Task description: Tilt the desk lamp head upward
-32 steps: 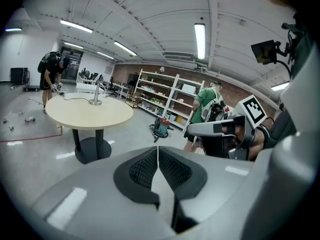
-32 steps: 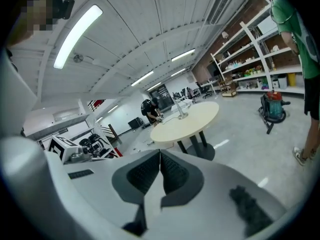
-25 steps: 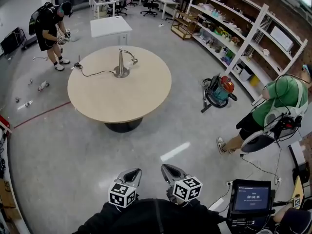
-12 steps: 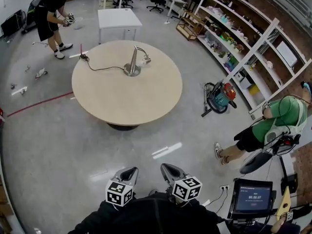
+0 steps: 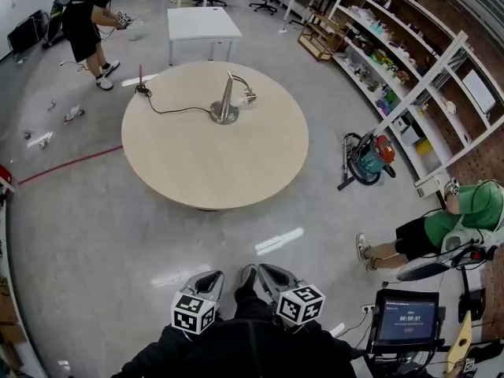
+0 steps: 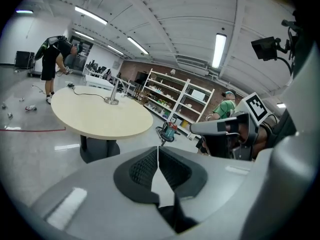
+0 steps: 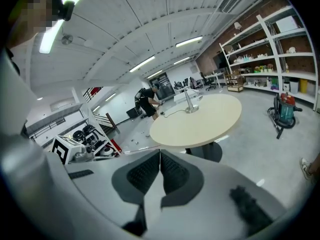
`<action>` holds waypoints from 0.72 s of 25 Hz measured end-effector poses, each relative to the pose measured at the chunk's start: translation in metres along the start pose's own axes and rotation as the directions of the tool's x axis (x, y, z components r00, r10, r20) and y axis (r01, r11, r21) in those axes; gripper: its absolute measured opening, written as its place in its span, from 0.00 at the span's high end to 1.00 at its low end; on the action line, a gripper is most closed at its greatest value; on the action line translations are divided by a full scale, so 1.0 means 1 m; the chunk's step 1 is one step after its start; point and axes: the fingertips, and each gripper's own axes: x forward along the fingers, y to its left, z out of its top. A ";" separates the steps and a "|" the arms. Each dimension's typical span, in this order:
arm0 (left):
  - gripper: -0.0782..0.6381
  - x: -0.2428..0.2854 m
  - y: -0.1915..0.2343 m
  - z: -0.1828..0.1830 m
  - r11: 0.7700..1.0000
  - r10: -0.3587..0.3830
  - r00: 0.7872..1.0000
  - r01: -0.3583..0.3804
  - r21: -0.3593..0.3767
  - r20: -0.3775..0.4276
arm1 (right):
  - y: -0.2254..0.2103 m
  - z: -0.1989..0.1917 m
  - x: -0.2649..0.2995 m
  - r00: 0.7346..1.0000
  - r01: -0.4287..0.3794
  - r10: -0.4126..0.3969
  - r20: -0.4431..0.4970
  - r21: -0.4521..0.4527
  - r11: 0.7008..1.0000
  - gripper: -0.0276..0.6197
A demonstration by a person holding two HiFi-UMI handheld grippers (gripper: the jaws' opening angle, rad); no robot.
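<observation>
Approach step: the lamp on the counter is not yet reached.
Left tongs and right tongs are closed, empty; its head must be neared.

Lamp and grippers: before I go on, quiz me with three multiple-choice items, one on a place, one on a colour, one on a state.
1. Where on the table does the lamp stand, as the head view sees it?
A. in the far half
B. at the near edge
C. hanging over the rim

2. What colour is the table top?
A. black
B. beige
C. red

3. How do the left gripper and the right gripper stand?
A. both open
B. left shut on the lamp
C. both shut, empty

Answers:
1 A, the lamp's base sits beyond the table's middle in the head view.
2 B, the top is pale beige in every view.
3 C, each gripper view shows its jaws together with nothing between them.
</observation>
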 end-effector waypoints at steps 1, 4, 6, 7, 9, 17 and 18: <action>0.87 0.004 0.003 0.005 1.000 0.013 1.000 -0.013 0.002 0.001 | -0.003 0.005 0.005 1.000 -0.013 0.013 0.000 0.000 1.000 0.95; 0.87 0.018 0.011 0.023 0.999 0.052 0.999 -0.053 0.007 0.006 | -0.016 0.022 0.019 0.999 -0.050 0.050 0.001 -0.008 0.999 0.95; 0.87 0.034 0.012 0.035 0.997 0.070 0.998 -0.070 0.011 0.008 | -0.031 0.037 0.026 0.998 -0.069 0.069 0.006 -0.011 0.998 0.95; 0.87 0.044 0.011 0.042 0.997 0.074 0.997 -0.074 0.017 0.007 | -0.040 0.046 0.029 0.997 -0.077 0.078 0.010 -0.011 0.997 0.95; 0.87 0.065 0.005 0.057 0.996 0.079 0.997 -0.079 0.035 0.001 | -0.061 0.064 0.031 0.996 -0.088 0.088 0.021 -0.007 0.996 0.95; 0.87 0.136 -0.007 0.101 0.990 0.120 0.993 -0.119 0.077 -0.011 | -0.131 0.111 0.044 0.991 -0.131 0.130 0.041 0.015 0.991 0.95; 0.87 0.144 -0.008 0.105 0.989 0.125 0.992 -0.124 0.078 -0.013 | -0.140 0.115 0.045 0.990 -0.136 0.135 0.043 0.019 0.990 0.95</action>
